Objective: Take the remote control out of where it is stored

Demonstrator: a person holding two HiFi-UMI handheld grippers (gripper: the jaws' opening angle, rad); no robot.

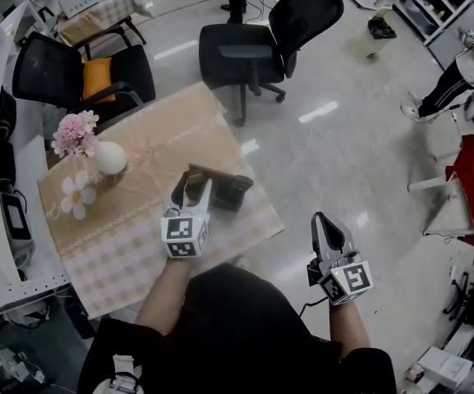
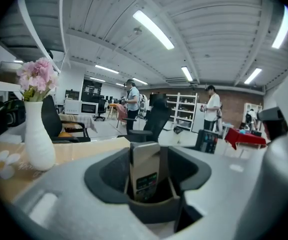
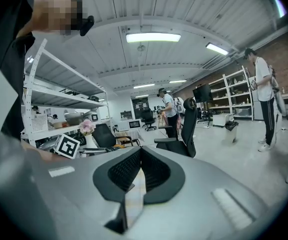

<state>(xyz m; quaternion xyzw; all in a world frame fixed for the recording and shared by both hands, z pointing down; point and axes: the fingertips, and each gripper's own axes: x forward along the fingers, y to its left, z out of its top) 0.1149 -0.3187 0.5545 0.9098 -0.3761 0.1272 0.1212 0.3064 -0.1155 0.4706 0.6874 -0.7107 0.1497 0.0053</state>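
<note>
Head view: we see left tongs (image 1: 192, 189) at dark box holder (image 1: 227, 192) on beige tabletop (image 1: 130, 224); right tongs (image 1: 324, 220) well apart.
Left gripper view: left tongs released, slim grey remote control (image 2: 144, 170) upright in holder between jaws, untouched.
Right gripper view: right tongs clenched, empty.

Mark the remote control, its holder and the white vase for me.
remote control (image 2: 144, 161): left gripper view, the plain upper part of its face.
holder (image 1: 232, 193): head view, its dark body on the table.
white vase (image 2: 38, 146): left gripper view, its rounded belly.
</note>
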